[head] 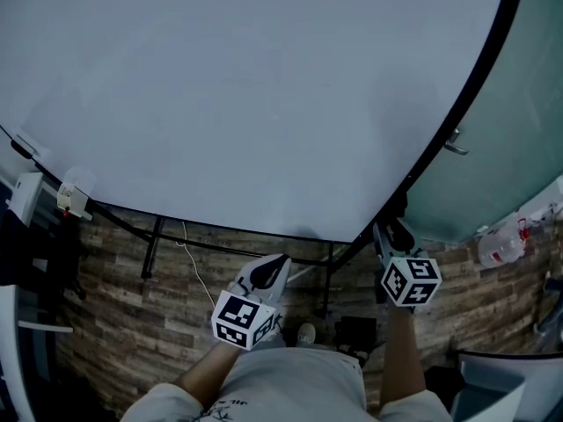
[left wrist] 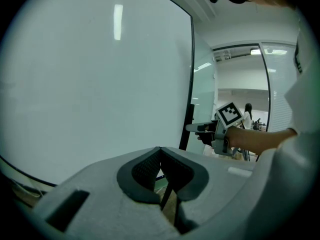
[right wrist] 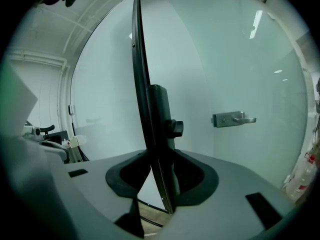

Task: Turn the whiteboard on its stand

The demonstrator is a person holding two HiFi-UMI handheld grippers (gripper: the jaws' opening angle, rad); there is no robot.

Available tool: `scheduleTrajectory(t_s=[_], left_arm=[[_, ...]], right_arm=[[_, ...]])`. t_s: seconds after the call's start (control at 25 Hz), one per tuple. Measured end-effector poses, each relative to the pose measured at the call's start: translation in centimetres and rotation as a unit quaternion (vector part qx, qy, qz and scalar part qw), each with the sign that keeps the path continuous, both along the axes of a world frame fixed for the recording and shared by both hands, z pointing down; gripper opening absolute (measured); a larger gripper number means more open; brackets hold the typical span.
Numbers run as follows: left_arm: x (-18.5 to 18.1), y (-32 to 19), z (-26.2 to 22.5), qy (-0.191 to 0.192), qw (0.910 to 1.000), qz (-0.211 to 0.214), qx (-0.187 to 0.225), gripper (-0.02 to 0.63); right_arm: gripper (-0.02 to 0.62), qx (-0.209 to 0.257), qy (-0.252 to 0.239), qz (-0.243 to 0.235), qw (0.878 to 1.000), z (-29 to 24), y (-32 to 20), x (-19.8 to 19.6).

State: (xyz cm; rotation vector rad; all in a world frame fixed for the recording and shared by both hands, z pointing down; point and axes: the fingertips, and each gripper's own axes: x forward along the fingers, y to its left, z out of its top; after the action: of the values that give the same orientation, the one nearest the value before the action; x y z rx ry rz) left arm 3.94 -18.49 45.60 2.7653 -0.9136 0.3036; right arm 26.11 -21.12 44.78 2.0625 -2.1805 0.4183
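Overhead head view; gripper views apparently share whiteboard (head: 264, 104)

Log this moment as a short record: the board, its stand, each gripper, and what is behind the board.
whiteboard: large, black-framed, blank face toward the person
stand: black post with a clamp knob at the board's right edge, on a wood-pattern floor
left gripper: jaws together, nothing between them, low near the board's lower edge
right gripper: jaws apart, the board's right edge between them, a gap showing beside the frame
behind: frosted glass door with a metal handle
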Motion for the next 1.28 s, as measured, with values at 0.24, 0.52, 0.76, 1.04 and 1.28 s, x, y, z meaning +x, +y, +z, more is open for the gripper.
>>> scheduleTrajectory(t_s=[0.24, 0.52, 0.76, 1.04, 1.28], left_arm=[[0.0, 0.0, -0.1, 0.000, 1.0000, 0.005, 0.003, 0.011], [0.0, 0.2, 0.0, -0.001, 1.0000, 0.009, 0.001, 0.011], [-0.4, 0.2, -0.3, 0.004, 0.9999, 0.009, 0.004, 0.011], [-0.7, 0.4, -0.4, 0.004, 0.9999, 0.010, 0.005, 0.011], [-1.0, 0.8, -0.4, 0.009, 0.9999, 0.004, 0.006, 0.011]], right_arm=[[0.126, -0.005, 0.011, 0.005, 1.000, -0.5, 0.6, -0.3], [0.120, -0.010, 0.022, 0.021, 0.999, -0.4, 2.2, -0.6], [0.077, -0.023, 0.023, -0.010, 0.999, 0.7, 3.2, -4.1], [0.021, -0.031, 0.031, -0.046, 0.998, 1.1, 4.5, -8.5], [0.008, -0.034, 0.035, -0.069, 0.996, 0.9, 5.4, -11.5]])
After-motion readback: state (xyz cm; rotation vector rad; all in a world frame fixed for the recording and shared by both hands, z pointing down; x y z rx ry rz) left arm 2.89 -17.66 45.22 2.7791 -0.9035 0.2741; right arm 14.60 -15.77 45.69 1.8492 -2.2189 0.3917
